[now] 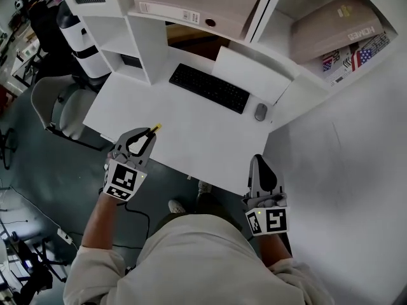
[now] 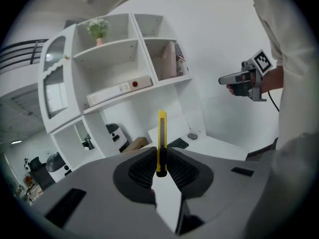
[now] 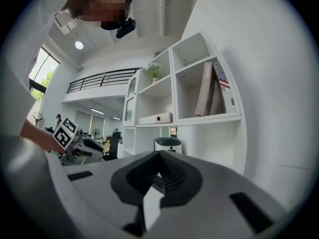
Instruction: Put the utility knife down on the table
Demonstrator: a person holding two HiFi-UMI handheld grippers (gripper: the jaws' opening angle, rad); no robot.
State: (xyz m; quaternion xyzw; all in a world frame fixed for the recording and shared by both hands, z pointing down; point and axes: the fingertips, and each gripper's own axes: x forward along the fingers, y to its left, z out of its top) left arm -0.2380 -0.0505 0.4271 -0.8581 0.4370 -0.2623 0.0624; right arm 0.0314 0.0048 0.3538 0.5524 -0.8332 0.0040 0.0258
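Left hand-held gripper (image 1: 146,137) sits at the table (image 1: 178,129) near-left edge, jaws clamped on the utility knife (image 2: 162,136). The knife is yellow and slim, pinched low on its body between the ribbed pads (image 2: 142,169). Most of its length sticks out past the jaw tips. In the left gripper view it is off the table, pointing toward the white shelf unit (image 2: 107,66). In the head view only its yellow tip shows beyond the jaws, over the table edge.

Right hand-held gripper (image 1: 260,162) is at the table's near-right edge, well apart from the left one. Its jaws are together with nothing between them.

Black keyboard (image 1: 208,88) and grey mouse (image 1: 261,112) lie toward the back of the table, far from both grippers. A binder (image 1: 191,5) lies on the shelf above.
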